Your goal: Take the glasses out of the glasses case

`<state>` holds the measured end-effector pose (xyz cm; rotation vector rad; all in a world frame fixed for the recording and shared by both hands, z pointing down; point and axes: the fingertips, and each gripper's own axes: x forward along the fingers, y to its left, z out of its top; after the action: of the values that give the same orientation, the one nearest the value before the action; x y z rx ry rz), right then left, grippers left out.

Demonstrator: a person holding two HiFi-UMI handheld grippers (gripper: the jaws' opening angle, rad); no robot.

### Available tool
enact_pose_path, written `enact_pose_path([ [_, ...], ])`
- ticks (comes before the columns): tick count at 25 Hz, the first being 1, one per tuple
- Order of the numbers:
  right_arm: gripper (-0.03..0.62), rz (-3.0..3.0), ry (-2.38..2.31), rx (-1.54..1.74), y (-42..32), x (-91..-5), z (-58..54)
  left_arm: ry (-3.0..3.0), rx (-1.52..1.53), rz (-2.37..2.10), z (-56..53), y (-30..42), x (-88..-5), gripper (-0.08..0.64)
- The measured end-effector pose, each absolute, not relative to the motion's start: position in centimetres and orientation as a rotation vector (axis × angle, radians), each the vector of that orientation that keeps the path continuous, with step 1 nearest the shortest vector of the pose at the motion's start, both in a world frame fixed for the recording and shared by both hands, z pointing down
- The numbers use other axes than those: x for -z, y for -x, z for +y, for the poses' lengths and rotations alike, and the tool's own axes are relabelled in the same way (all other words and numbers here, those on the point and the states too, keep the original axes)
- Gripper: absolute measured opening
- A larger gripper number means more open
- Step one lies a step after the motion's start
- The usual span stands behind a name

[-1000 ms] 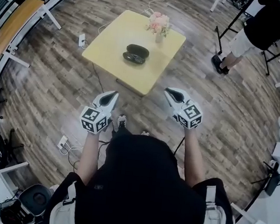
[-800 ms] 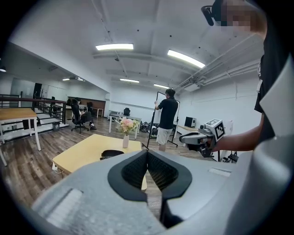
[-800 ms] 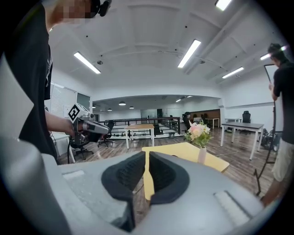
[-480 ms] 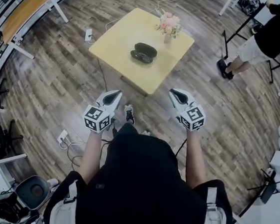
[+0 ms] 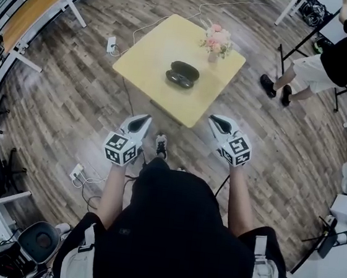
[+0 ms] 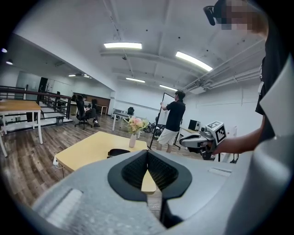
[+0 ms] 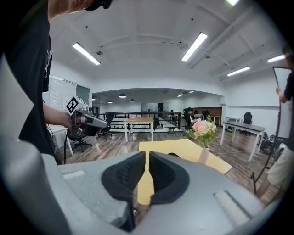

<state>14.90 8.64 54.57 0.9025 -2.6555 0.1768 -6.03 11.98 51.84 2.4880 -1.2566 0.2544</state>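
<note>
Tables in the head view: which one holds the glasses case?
The square yellow table in front of the person holds the dark glasses case, beside a flower vase; the orange-brown table at upper left doesn't.

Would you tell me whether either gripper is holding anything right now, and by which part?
Nothing is held. The left gripper and right gripper have their jaws together on nothing, and the glasses case lies on the table ahead.

left hand-held gripper [image 5: 139, 120]: out in front on a bare forearm, jaws together, empty | right hand-held gripper [image 5: 218, 121]: level with it, well apart, jaws almost touching, empty | both pointing far
</note>
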Motion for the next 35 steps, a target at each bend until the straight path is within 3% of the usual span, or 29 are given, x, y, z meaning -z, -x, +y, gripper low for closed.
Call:
enact_pose_path([
  [35, 0.026, -2.491, -1.005, -0.239, -7.8, -57.9, -9.0, -2.547, -0.284, -0.993, -10.2, 11.2, -55.5, 0.011],
])
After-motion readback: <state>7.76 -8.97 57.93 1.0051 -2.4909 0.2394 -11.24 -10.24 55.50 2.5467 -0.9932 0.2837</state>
